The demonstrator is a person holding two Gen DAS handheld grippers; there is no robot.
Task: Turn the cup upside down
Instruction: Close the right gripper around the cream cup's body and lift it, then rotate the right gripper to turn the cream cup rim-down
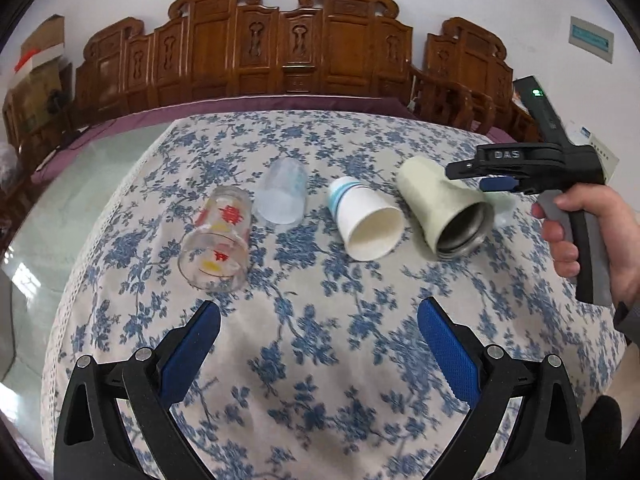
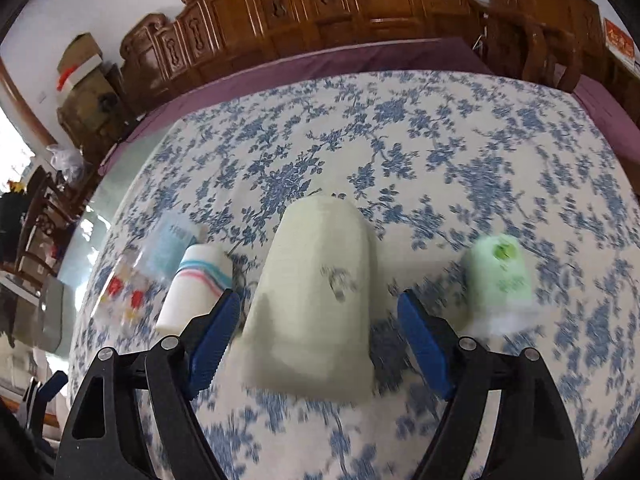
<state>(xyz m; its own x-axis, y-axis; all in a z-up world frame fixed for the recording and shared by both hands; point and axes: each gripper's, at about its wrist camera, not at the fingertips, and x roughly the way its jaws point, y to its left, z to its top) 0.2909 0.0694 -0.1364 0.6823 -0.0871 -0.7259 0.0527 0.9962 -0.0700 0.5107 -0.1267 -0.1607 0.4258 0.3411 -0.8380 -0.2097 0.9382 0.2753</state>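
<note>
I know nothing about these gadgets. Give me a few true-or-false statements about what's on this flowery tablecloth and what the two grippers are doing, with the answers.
1. The painted glass cup stands upright. False: it lies on its side, mouth toward the camera.
2. The right gripper has its fingers on either side of the pale green metal-lined cup. True; its jaws are open.
3. The left gripper grips the white paper cup. False: it is open and holds nothing.
4. The white paper cup lies between a clear plastic cup and the pale green metal-lined cup. True.
5. The tablecloth is plain red. False: it has a blue flower pattern.
</note>
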